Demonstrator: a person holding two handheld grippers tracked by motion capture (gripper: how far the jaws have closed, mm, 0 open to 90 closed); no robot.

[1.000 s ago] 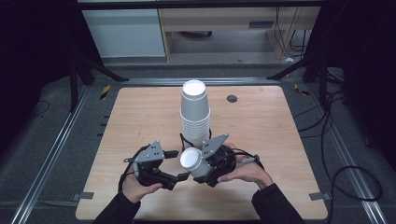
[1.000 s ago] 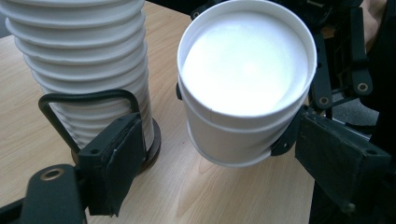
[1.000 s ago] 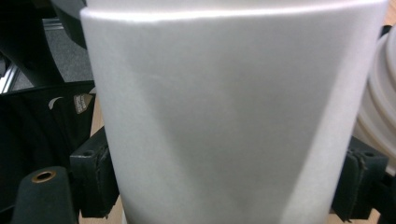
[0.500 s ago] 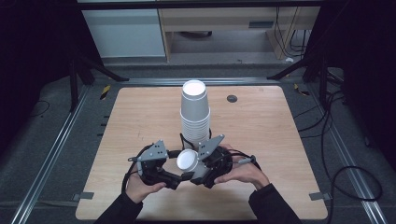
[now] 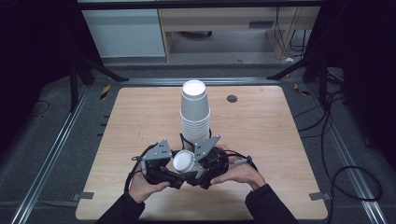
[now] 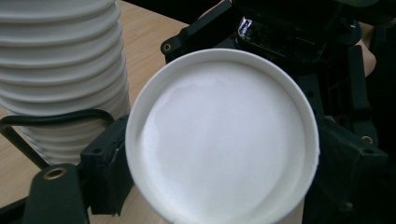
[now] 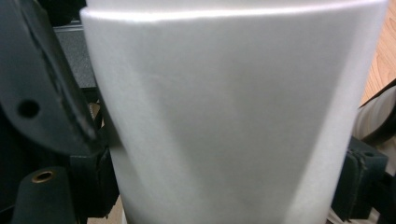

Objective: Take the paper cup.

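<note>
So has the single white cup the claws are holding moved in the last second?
Yes, slightly. In the high view the single cup has drifted left, toward the person's left hand, judged against the upside-down cup stack, which stays put.

We saw a white paper cup (image 6: 219,140) whose flat base looked matt and faintly grainy, with a smooth rolled edge around it. Its wall (image 7: 233,116) carried a soft satin sheen, smooth with fine streaks of reflected light. The stack of cups (image 5: 195,112) was the same white paper, its rims forming smooth, slightly glossy ridges (image 6: 60,70). The left gripper (image 5: 163,165) and right gripper (image 5: 205,161) were black matt plastic, with dull grey plates on top and small brass-coloured metal eyelets (image 6: 55,174). Their pads (image 6: 105,175) looked like soft, slightly rough black rubber or tape. The table (image 5: 261,126) was pale wood with a smooth, low-sheen finish and faint grain.
</note>
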